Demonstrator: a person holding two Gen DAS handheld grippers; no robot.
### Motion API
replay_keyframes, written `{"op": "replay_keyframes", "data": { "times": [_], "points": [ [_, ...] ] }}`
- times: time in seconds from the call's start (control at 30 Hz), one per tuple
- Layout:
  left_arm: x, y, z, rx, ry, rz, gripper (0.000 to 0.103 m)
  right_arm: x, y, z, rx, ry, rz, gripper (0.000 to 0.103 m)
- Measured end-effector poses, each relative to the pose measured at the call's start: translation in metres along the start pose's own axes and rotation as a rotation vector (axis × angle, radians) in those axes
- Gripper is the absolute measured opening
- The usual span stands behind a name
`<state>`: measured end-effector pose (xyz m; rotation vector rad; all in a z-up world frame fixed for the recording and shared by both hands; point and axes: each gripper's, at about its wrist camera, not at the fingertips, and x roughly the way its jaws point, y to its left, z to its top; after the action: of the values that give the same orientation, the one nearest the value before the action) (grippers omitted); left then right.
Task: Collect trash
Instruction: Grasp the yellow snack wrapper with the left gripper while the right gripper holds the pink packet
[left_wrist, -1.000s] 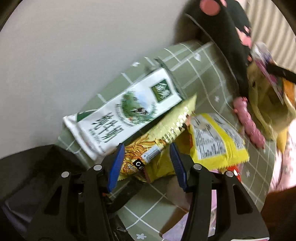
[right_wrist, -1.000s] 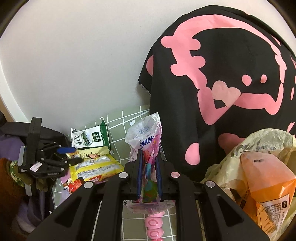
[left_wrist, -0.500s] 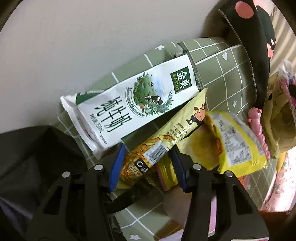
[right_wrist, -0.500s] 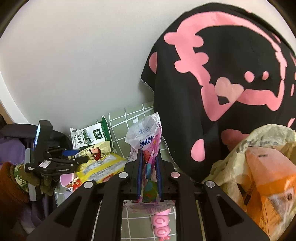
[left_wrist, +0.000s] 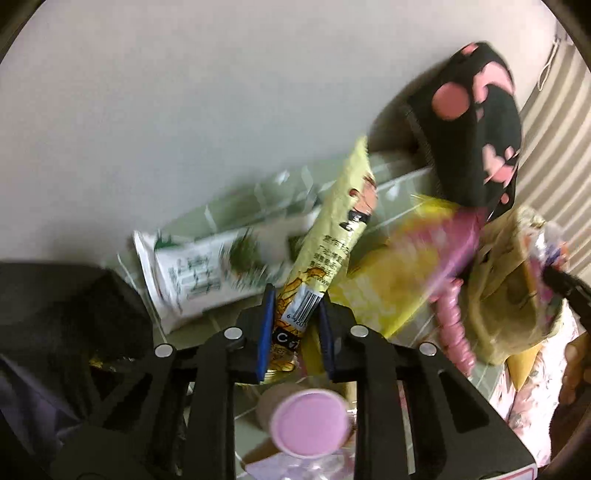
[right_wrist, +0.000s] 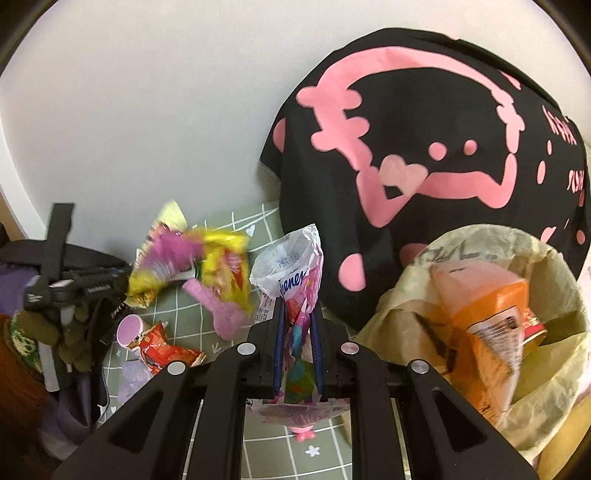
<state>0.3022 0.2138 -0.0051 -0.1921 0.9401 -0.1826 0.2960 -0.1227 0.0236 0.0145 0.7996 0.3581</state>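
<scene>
My left gripper (left_wrist: 294, 328) is shut on a long yellow snack wrapper (left_wrist: 332, 236) and holds it lifted above the green checked cloth (left_wrist: 391, 184). A white and green milk carton (left_wrist: 207, 273) lies flat to its left. A yellow chip bag (left_wrist: 391, 284) and a purple wrapper (left_wrist: 458, 240) are blurred to the right. My right gripper (right_wrist: 298, 347) is shut on a pink and white tissue pack (right_wrist: 295, 273), just left of the yellowish trash bag (right_wrist: 491, 332), which holds an orange packet (right_wrist: 487, 306). The left gripper (right_wrist: 85, 284) also shows there at the left.
A black cloth with pink print (right_wrist: 424, 147) drapes behind the trash bag. A pink-lidded cup (right_wrist: 130, 329) and a red wrapper (right_wrist: 162, 347) lie on the cloth. A pink beaded toy (left_wrist: 454, 325) lies beside the trash bag. A dark bag (left_wrist: 55, 314) sits at the left, a wall behind.
My left gripper has closed on the yellow snack wrapper and lifted it, swinging it upright; the yellow bag and purple wrapper shifted with it. My right gripper holds still with the tissue pack.
</scene>
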Motion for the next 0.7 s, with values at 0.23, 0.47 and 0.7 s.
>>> {"op": "replay_keyframes", "data": {
  "times": [0.23,0.47,0.7],
  "points": [
    [-0.048,-0.045,0.021,0.027,-0.092,0.025,0.020,-0.030,-0.018,0.013,-0.011,-0.084,0.014,0.014],
    [-0.016,-0.066,0.015,0.010,-0.055,0.082,0.020,-0.047,-0.039,0.017,0.001,-0.127,0.030,0.014],
    [0.009,-0.053,-0.004,-0.079,0.007,-0.012,0.033,-0.034,-0.043,0.014,0.003,-0.099,0.051,0.014]
  ]
}}
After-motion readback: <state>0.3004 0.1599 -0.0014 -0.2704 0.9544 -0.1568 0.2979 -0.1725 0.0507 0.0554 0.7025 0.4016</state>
